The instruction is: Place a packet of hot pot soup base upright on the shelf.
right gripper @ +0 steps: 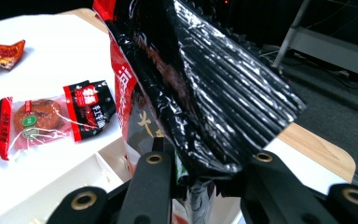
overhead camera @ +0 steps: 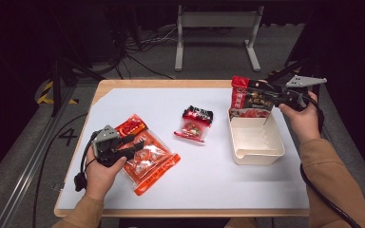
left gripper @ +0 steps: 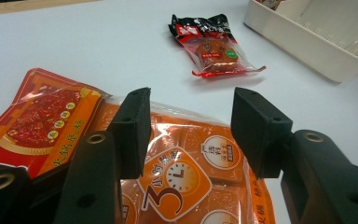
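Right tool (right gripper: 200,172) clamps red-black pouch (overhead camera: 249,97) by its top edge, long axis vert., lower end just inside far end of cream tray (overhead camera: 259,154) directly below; left tool (left gripper: 191,133), half-open, hovers over orange pack (left gripper: 182,182) on tabletop (overhead camera: 209,175).

**A recording lab, not a kitchen or a shop**

The wooden table (overhead camera: 171,83) stands on grey carpet in a dark room and is covered by a plain white sheet (overhead camera: 209,175), as a staged work surface would be. Loose black cables (overhead camera: 138,52) trail over the floor behind it, next to the grey metal frame (overhead camera: 217,28) of a stand. On the left there is yellow and black hazard tape (overhead camera: 45,92), a metal rail (overhead camera: 26,166) running along the floor and a painted number 4 (overhead camera: 68,137). The snack packets and the white tray look like test props laid out for handling
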